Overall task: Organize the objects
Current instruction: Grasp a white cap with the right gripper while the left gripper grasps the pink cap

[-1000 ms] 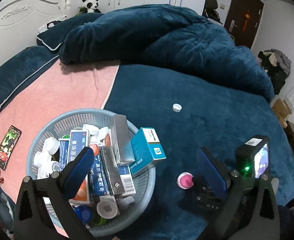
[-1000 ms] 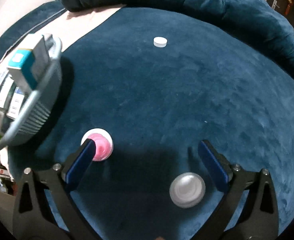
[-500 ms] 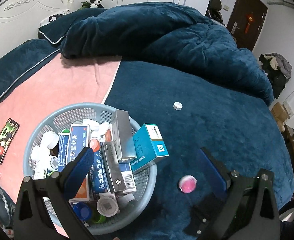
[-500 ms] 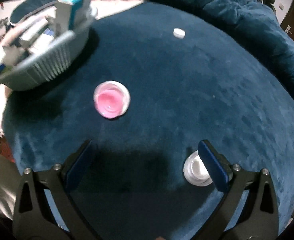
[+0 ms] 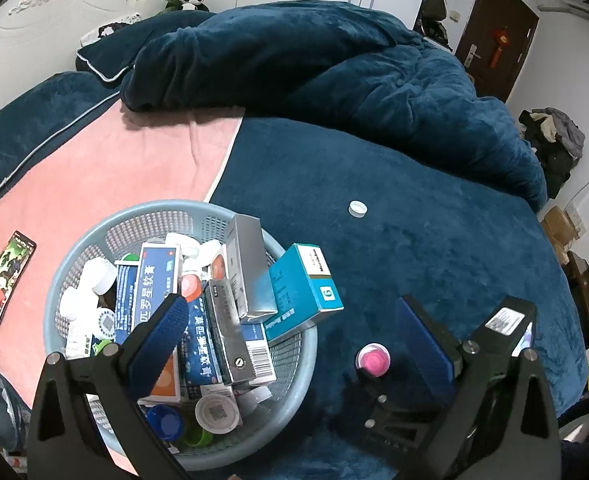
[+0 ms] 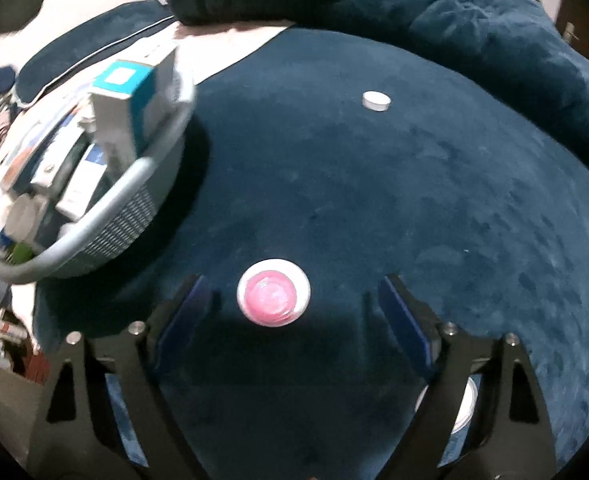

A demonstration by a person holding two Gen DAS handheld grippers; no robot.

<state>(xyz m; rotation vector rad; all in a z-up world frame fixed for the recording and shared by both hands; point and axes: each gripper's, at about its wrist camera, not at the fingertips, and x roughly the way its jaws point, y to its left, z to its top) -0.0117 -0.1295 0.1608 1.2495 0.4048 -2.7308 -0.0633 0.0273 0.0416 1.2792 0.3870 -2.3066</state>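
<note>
A small white jar with a pink lid (image 6: 273,292) stands on the dark blue blanket, in the gap between my right gripper's (image 6: 292,310) blue pads. The jaws are closing, and neither pad touches the jar. The left wrist view shows the same pink jar (image 5: 372,360) just right of the basket. A light blue round basket (image 5: 94,240) is packed with medicine boxes and small jars. My left gripper (image 5: 290,324) hangs open over the basket's right rim with nothing between its fingers. A white jar (image 6: 466,404) is half hidden behind my right finger.
A loose white cap (image 5: 357,208) lies farther back on the blanket. A phone (image 5: 6,276) rests on the pink sheet left of the basket. A teal box (image 5: 306,288) leans over the basket's rim. A bunched blue duvet (image 5: 314,60) fills the far side.
My right gripper has swung off the white jar and come to straddle the pink-lidded jar, and its jaws have narrowed. The left gripper has barely moved.
</note>
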